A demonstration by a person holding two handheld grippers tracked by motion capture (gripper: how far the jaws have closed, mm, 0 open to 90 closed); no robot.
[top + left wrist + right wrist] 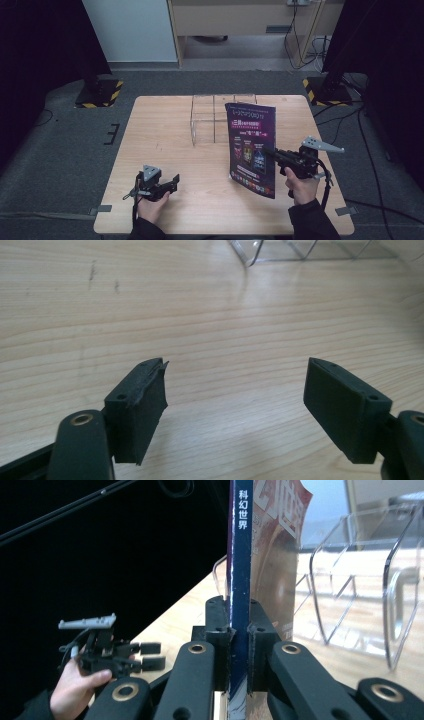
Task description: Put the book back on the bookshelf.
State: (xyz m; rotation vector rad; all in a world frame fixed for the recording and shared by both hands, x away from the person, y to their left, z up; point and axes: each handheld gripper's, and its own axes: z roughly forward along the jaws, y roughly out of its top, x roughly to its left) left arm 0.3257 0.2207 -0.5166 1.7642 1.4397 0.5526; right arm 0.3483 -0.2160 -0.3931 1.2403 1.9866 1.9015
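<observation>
The left gripper [172,181] is resting low over the bare wooden table [165,125], its fingers [142,405] spread wide and holding nothing. Right of centre, the magazine [251,148] is standing upright on the table in front of the clear acrylic rack [212,117], its dark purple cover printed with characters too small to read. The right gripper [272,152] is clamping its spine edge, fingers [217,630] pressed against both sides.

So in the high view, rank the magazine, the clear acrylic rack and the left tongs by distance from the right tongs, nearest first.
1. Magazine: clamped upright in the right tongs.
2. Clear acrylic rack: behind the magazine, toward the table's far edge.
3. Left tongs: across the table at the near left.
</observation>
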